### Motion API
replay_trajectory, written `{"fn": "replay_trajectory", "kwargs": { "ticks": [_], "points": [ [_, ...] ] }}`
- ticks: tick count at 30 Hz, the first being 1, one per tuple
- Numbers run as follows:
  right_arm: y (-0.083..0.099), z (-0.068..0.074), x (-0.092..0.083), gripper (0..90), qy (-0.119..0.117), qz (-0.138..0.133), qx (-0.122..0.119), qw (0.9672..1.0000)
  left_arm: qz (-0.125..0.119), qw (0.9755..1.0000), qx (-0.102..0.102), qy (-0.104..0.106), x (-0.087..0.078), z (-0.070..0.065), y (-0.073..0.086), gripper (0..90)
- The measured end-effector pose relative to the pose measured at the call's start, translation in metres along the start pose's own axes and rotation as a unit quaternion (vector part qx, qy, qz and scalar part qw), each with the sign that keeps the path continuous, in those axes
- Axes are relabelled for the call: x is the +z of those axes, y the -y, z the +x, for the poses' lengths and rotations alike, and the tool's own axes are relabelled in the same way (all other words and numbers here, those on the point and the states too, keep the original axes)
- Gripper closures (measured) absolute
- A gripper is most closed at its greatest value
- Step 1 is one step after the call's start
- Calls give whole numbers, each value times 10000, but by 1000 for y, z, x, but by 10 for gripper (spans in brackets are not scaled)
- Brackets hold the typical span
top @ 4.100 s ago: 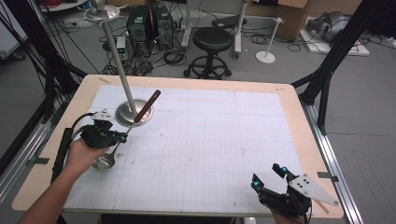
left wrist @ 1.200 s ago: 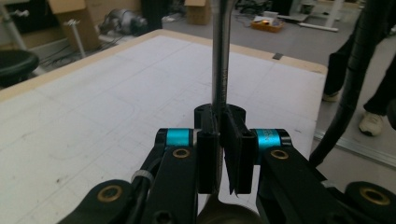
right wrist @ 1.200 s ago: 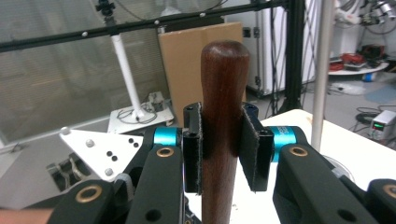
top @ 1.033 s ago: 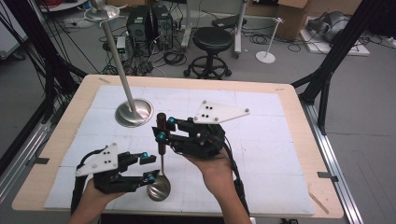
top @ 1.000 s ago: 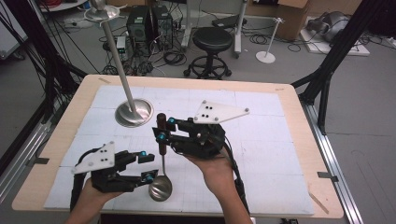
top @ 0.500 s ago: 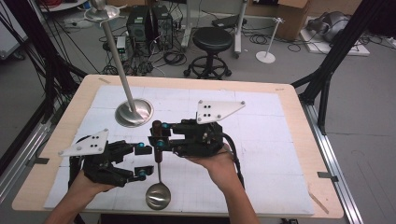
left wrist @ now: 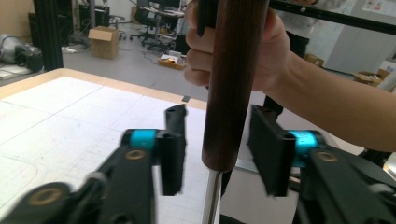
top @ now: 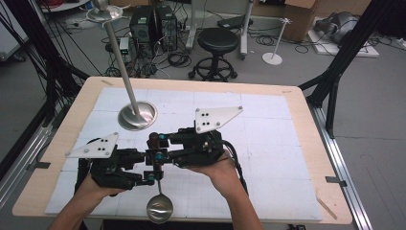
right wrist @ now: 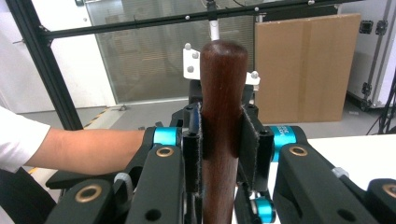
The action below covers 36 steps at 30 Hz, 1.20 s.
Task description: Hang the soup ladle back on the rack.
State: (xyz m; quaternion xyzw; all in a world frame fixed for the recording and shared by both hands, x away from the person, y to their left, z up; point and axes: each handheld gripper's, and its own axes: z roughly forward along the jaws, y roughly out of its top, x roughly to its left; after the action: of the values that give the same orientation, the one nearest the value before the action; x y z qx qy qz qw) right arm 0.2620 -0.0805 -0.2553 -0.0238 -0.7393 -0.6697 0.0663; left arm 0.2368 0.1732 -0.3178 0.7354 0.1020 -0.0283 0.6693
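The right gripper (top: 155, 154) holds a ladle (top: 158, 191) by its dark wooden handle (right wrist: 223, 135), its two pads clamped flat on either side of the wood in the right gripper view. In the high view the ladle hangs nearly upright over the near edge of the desk (top: 297, 143), handle up, with its shiny steel bowl (top: 159, 209) lowest, near the white gridded mat (top: 268, 167) that covers the desk.

The left gripper (top: 148, 168) sits just beside the right one, lower on the ladle. In the left gripper view its jaws stand on either side of the handle's lower end, where the wood meets the thin metal stem (left wrist: 211, 198). They have just been closing, and a gap still shows on each side of the wood, so they appear not to press on it yet, though one jaw is blurred.

Farther back on the desk a round metal base (top: 137, 115) carries a slanted pole (top: 117, 57), well apart from both hands.
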Motion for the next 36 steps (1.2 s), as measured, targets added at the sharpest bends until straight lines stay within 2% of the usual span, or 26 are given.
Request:
{"fn": "replay_trajectory", "kwargs": {
  "ticks": [2, 6, 9, 10, 11, 12, 16, 19, 20, 24, 25, 26, 28, 31, 33, 34, 35, 36],
  "points": [
    [1, 0, 0, 729, 0, -10, -13, 10000, 15, 10000, 92, -8, 0, 1, 0, 685],
    [3, -2, -2, 729, 47, -62, 13, 10000, 36, 9997, 236, -83, 1, -1, 0, 728],
    [5, -4, -3, 715, 81, -129, 111, 9998, 49, 9996, 188, -203, 2, 0, -1, 734],
    [6, -5, -4, 612, 151, -268, 201, 9993, 62, 9995, 162, -254, 1, 0, -1, 735],
    [6, -5, -6, 442, 254, -409, 251, 9985, 82, 9992, 154, -368, 1, 2, -1, 735],
    [5, -3, -9, 359, 587, -574, 322, 9961, 97, 9989, 152, -439, 0, 2, -1, 735],
    [5, 2, -29, 226, 1152, -811, 274, 9896, 28, 9971, 65, -762, -8, 7, -4, 736],
    [11, 10, -50, 196, 1724, -891, 172, 9808, 62, 9942, 64, -1072, -17, 13, -9, 736],
    [14, 13, -59, 186, 1992, -897, 128, 9758, 58, 9932, 78, -1159, -20, 16, -12, 736],
    [34, 26, -88, 166, 2812, -856, 136, 9557, 15, 9902, 30, -1394, -31, 28, -23, 736],
    [38, 28, -93, 165, 2956, -804, 154, 9518, 48, 9890, 50, -1479, -34, 32, -27, 736],
    [46, 32, -100, 165, 3175, -715, 169, 9454, 32, 9875, 62, -1575, -37, 35, -31, 736],
    [60, 38, -110, 165, 3418, -601, 212, 9376, 24, 9851, 62, -1717, -41, 42, -38, 735],
    [81, 45, -125, 164, 3481, -599, 337, 9349, 17, 9822, 44, -1878, -46, 51, -47, 735],
    [94, 48, -133, 163, 3575, -609, 413, 9310, 17, 9811, 50, -1933, -48, 56, -51, 736],
    [97, 49, -135, 162, 3611, -608, 449, 9294, 11, 9797, 37, -2006, -49, 60, -56, 736],
    [103, 50, -139, 163, 3728, -564, 510, 9248, 20, 9785, 32, -2060, -49, 63, -58, 736],
    [107, 50, -141, 163, 3757, -560, 515, 9236, 28, 9775, 45, -2110, -49, 65, -61, 736]
  ]
}}
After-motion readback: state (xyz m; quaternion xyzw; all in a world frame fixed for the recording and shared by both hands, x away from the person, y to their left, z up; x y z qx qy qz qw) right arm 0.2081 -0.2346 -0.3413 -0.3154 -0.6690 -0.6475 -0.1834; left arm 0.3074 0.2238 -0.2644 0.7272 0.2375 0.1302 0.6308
